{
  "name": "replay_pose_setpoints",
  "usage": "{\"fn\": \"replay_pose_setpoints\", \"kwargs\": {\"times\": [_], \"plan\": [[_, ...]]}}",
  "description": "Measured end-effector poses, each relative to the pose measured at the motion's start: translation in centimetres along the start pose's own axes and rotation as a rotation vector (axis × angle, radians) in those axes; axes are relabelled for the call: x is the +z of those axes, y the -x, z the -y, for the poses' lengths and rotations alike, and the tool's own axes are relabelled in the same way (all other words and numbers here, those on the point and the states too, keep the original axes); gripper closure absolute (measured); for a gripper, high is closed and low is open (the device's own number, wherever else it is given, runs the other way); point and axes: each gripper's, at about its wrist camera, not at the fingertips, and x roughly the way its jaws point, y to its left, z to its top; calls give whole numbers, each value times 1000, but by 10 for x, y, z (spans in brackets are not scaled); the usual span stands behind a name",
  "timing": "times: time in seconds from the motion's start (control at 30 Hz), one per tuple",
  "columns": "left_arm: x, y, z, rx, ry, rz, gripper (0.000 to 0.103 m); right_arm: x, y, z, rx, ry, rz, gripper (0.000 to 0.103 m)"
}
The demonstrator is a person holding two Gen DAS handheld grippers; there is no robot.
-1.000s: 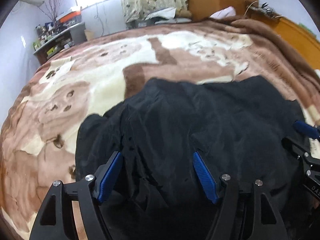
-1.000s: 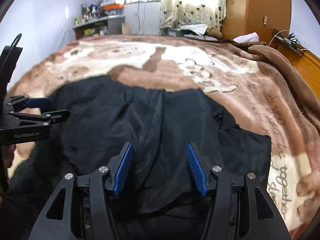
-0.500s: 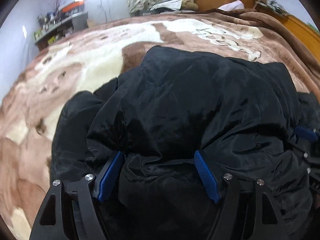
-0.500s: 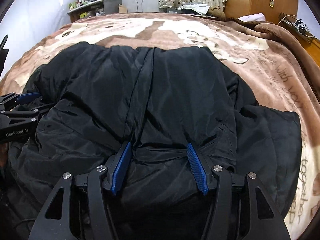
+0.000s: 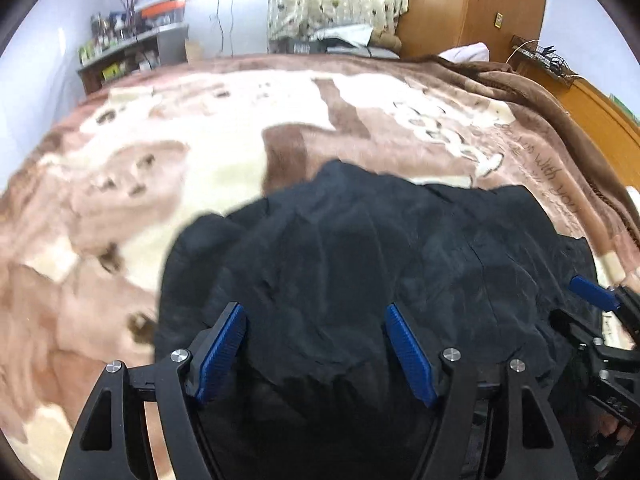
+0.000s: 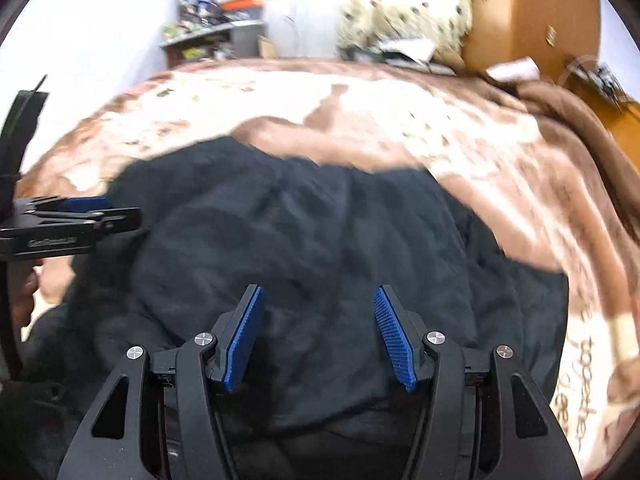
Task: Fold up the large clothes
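A large black jacket [image 5: 360, 248] lies crumpled on the near part of a brown and cream blanket [image 5: 200, 160]. My left gripper [image 5: 313, 312] has a thick bunch of the jacket's near edge filling the space between its blue pads. My right gripper [image 6: 318, 292] holds the same jacket [image 6: 320, 220] further right, fabric packed between its pads too. Each gripper shows in the other's view: the right one's blue pad [image 5: 592, 296] at the right edge, the left gripper [image 6: 80, 208] at the left edge. The jacket's underside is hidden.
The blanket [image 6: 440, 128] covers a wide bed that stretches away behind the jacket. A cluttered shelf [image 5: 132, 60] stands at the back left, a wooden wardrobe [image 5: 472, 0] at the back right, a wooden board [image 5: 600, 112] along the right. A hand [image 6: 28, 284] shows at the left.
Half a second ago the jacket billowed far up the bed and filled both views. It has come back toward me and sunk, and more blanket shows. Both grips are unchanged.
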Motion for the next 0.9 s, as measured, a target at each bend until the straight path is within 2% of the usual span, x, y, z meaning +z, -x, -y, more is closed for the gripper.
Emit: {"fn": "replay_pose_setpoints", "kwargs": {"times": [0.07,0.13,0.23,0.5,0.6,0.7,0.9], "plan": [[0,-9,-1,22,-1,-30,31,4,-4,-11,106,-14,3,45],[-3,-27,0,58,-20,-82,31,1,-17,-25,190,6,-48,45],[-10,-40,0,75,-36,-98,29,-14,-51,-48,124,125,-152,45],[-16,-45,3,70,-26,-106,29,-29,-71,-52,60,160,-187,44],[-15,-36,-2,30,13,-121,29,-23,-69,-49,72,126,-215,44],[-17,-10,-13,-43,74,-124,29,-11,-49,-45,60,89,-211,44],[-31,71,-20,-72,50,-57,29,0,48,-39,35,48,-37,44]]}}
